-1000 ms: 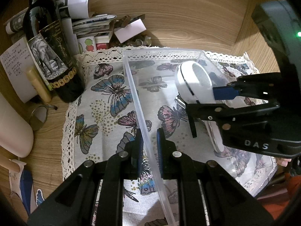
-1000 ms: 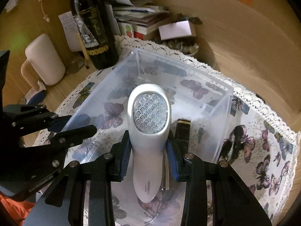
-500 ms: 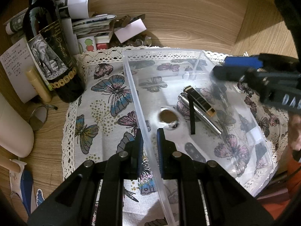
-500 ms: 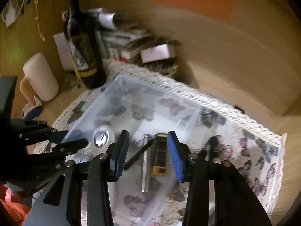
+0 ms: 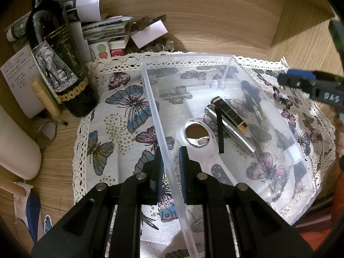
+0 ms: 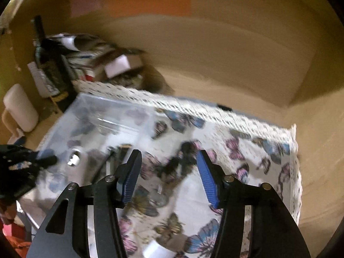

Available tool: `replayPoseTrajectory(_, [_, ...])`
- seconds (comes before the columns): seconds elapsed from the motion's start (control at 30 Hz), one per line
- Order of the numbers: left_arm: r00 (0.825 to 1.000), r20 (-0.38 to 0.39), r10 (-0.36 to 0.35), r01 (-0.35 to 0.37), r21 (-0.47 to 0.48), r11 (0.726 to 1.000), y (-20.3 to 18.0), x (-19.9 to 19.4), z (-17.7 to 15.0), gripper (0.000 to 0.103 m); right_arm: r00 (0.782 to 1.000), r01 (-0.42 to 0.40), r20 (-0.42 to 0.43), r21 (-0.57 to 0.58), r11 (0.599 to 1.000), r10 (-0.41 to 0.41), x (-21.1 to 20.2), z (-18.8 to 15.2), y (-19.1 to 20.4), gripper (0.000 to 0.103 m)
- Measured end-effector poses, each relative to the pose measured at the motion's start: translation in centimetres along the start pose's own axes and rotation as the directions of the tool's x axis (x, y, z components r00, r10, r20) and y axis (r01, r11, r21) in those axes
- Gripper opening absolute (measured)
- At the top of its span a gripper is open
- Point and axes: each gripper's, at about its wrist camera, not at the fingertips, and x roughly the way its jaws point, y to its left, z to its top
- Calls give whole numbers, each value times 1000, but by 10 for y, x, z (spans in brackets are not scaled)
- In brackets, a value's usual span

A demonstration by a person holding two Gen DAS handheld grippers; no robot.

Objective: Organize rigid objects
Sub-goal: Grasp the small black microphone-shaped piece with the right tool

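Observation:
A clear plastic bin (image 5: 154, 111) stands on a butterfly cloth (image 5: 120, 111). My left gripper (image 5: 171, 163) is shut on the bin's left wall. Inside lie a white hand-held device with a shiny round head (image 5: 198, 136), a silver tube (image 5: 234, 131) and a black-and-gold case (image 5: 231, 112). My right gripper (image 6: 167, 176) is open and empty over the cloth to the right of the bin (image 6: 96, 118); it also shows in the left wrist view (image 5: 311, 86). The right wrist view is blurred.
A dark wine bottle (image 5: 58, 64), a stack of papers and booklets (image 5: 103, 30) and a white cylinder (image 5: 15, 150) stand left and behind the bin. Wooden walls (image 5: 215, 10) close the back and right. A white scrap (image 6: 157, 249) lies on the cloth.
My right gripper let the white device go into the bin, opened, and pulled up and away to the right. My left gripper stayed shut on the bin wall.

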Motion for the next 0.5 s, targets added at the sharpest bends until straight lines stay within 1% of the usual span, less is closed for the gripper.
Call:
replayPoseTrajectory(0.27, [1000, -3, 7, -7, 0, 1000, -1, 0, 0, 14, 991, 18, -132, 46, 999, -12, 48, -21, -25, 50])
replayPoseTrajectory(0.37, [1000, -5, 5, -5, -2, 1000, 0, 0, 0, 14, 988, 16, -152, 54, 998, -8, 59, -20, -27, 50])
replayPoseTrajectory(0.5, [1000, -6, 2, -2, -4, 1000, 0, 0, 0, 14, 988, 16, -155, 63, 998, -6, 74, -11, -29, 50])
